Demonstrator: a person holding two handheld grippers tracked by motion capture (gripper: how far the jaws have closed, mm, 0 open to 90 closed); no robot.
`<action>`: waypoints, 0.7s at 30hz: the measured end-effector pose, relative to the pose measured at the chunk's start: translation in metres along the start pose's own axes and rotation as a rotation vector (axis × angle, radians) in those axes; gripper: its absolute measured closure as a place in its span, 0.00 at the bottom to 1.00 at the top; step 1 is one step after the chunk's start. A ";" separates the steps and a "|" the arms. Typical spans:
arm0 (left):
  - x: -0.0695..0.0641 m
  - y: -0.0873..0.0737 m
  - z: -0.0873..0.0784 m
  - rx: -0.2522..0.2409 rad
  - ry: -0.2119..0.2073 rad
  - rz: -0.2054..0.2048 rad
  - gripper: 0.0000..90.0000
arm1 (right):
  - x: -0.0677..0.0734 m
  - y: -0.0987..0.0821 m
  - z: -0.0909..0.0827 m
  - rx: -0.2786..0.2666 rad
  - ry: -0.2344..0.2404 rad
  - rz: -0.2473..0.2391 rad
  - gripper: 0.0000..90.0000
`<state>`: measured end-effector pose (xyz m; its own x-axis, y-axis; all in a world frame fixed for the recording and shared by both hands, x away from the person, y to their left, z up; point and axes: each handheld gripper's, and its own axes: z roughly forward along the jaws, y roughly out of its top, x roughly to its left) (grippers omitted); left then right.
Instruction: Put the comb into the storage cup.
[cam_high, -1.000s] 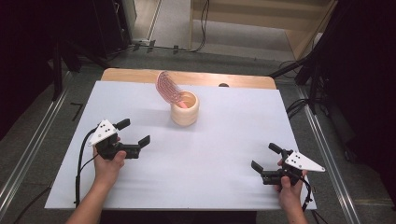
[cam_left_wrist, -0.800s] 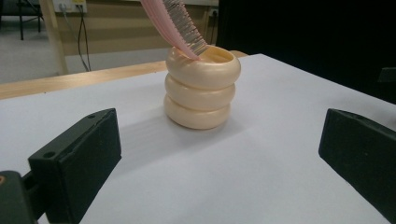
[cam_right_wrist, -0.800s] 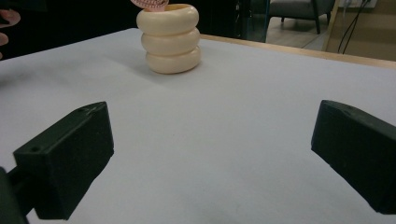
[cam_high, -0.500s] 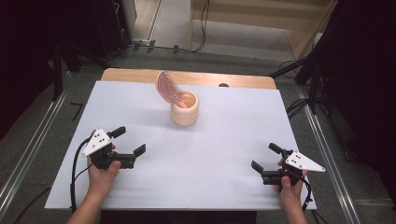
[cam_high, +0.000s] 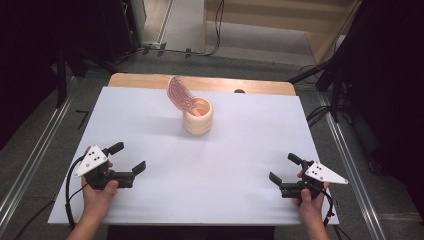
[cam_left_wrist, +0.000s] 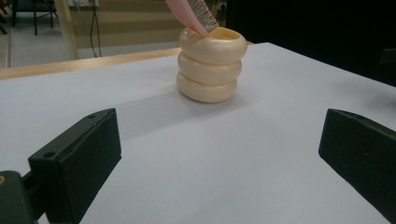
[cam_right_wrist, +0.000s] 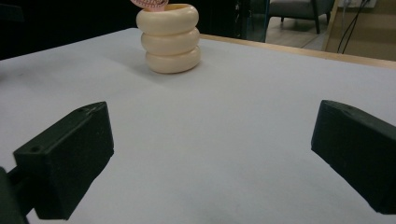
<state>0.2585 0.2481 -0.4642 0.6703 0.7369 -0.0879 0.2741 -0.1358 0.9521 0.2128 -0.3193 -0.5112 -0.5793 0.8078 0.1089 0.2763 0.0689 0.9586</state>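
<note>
Black hand-held gripper (cam_high: 126, 157), grey triangular plate, black trailing cable.

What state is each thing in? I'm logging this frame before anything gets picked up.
Cream holder: upright, on the white table.
Pink brush: standing in the holder, leaning out over its rim.
Left claw: open, empty.
Right claw: open, empty.

The white table (cam_high: 240, 165) is bright and evenly lit from above, while the room around it is very dark. The cream holder (cam_high: 198, 116) casts a soft, faint shadow to its left. There is no strong glare. The high view looks a bit soft and grainy. In the gripper views, the black jaws up close look slightly blurry, and the far background is fuzzy.
</note>
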 end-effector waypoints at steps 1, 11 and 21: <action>0.001 -0.001 -0.002 -0.004 0.000 -0.002 0.00 | 0.000 0.000 0.000 0.000 0.000 0.001 0.00; 0.011 -0.012 -0.024 0.013 0.037 -0.004 0.00 | 0.000 0.000 0.001 0.002 0.000 -0.004 0.00; 0.019 -0.019 -0.042 0.010 0.067 -0.003 0.00 | 0.000 0.000 0.001 0.003 -0.003 -0.003 0.00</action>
<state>0.2369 0.2927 -0.4719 0.6216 0.7802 -0.0705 0.2833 -0.1400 0.9487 0.2131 -0.3187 -0.5113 -0.5775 0.8096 0.1049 0.2769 0.0733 0.9581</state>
